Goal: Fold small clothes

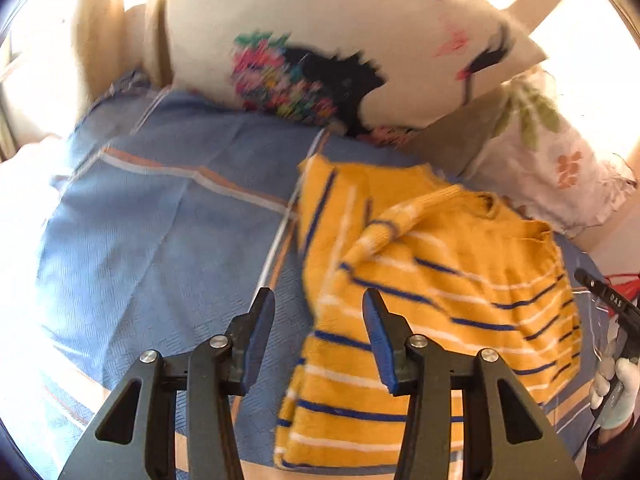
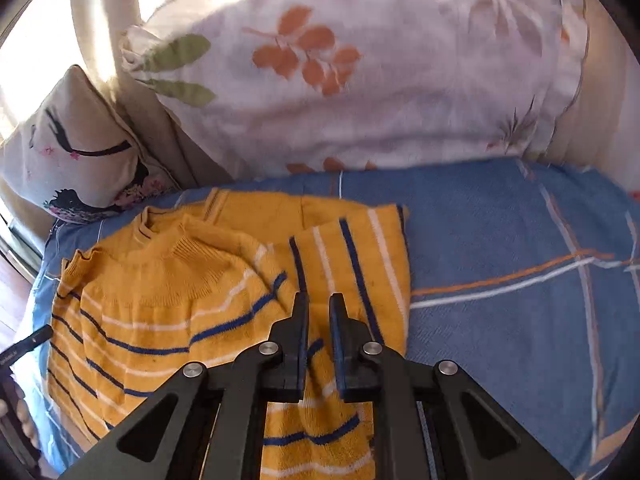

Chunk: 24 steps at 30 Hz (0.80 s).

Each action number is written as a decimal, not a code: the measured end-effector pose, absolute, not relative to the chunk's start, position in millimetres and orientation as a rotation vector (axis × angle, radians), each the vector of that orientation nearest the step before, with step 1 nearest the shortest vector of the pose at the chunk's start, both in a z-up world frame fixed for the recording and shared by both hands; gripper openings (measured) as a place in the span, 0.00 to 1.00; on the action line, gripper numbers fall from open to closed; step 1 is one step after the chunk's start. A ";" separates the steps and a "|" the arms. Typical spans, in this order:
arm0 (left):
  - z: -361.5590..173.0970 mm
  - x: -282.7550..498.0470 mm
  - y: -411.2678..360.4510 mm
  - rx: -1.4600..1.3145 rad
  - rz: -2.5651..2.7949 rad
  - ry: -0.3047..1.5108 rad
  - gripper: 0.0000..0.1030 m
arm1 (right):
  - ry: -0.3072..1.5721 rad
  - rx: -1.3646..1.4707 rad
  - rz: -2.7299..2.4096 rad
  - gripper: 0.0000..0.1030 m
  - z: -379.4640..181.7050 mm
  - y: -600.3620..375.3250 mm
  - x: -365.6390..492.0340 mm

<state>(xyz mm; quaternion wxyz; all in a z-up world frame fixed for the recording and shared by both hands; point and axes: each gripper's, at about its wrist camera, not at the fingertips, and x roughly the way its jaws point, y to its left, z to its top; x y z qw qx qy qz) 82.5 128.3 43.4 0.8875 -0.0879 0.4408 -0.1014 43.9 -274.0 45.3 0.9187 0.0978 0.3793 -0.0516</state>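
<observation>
A blue bedspread with thin orange and white check lines covers the bed and fills the lower half of both views; strong sunlight washes out the upper corners.

In the left wrist view the left gripper sits at the bottom centre with its jaws spread wide and nothing between them, one finger over bare spread, the other over the garment's edge. In the right wrist view the right gripper hangs low at bottom centre, jaws narrowed to a slim gap; whether they pinch the knit beneath cannot be told.

The yellow sweater, striped in navy and white, lies on the spread left of centre, a sleeve folded across its body and its collar toward the pillows.

Beyond it, against the headboard, lean a floral pillow across the top and a bird-print cushion at the left edge.
</observation>
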 end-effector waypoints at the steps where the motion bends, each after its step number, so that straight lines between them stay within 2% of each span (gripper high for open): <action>1: 48.4 81.3 122.7 -0.179 -0.240 0.900 0.43 | 0.729 0.163 -0.101 0.13 56.1 -263.6 38.5; 2: 50.8 82.6 115.9 -0.182 -0.276 0.891 0.43 | 0.694 0.138 -0.083 0.21 63.9 -253.7 36.7; 3: 50.6 86.7 108.0 -0.185 -0.318 0.892 0.45 | 0.675 0.126 -0.048 0.35 68.7 -244.6 37.6; 5: 44.6 101.7 88.5 -0.177 -0.369 0.918 0.46 | 0.691 0.156 0.092 0.52 66.8 -228.1 49.7; 10: 15.9 155.3 72.9 -0.237 -0.329 0.999 0.46 | 0.872 0.246 0.200 0.49 24.7 -206.6 104.9; 12: 12.7 172.9 82.7 -0.314 -0.314 1.005 0.46 | 0.905 0.287 0.152 0.38 12.0 -217.9 125.4; 14: 8.9 187.0 93.5 -0.387 -0.320 1.026 0.46 | 0.889 0.321 0.088 0.32 6.8 -235.6 137.5; 17: 6.2 194.6 107.2 -0.459 -0.330 1.044 0.46 | 0.884 0.329 -0.050 0.35 2.5 -259.7 152.7; 20: 20.0 185.3 121.9 -0.460 -0.341 1.010 0.45 | 0.887 0.347 -0.072 0.34 1.1 -272.8 153.9; 24: 44.8 158.5 146.6 -0.394 -0.294 0.944 0.46 | 0.799 0.271 -0.064 0.35 31.3 -264.6 124.2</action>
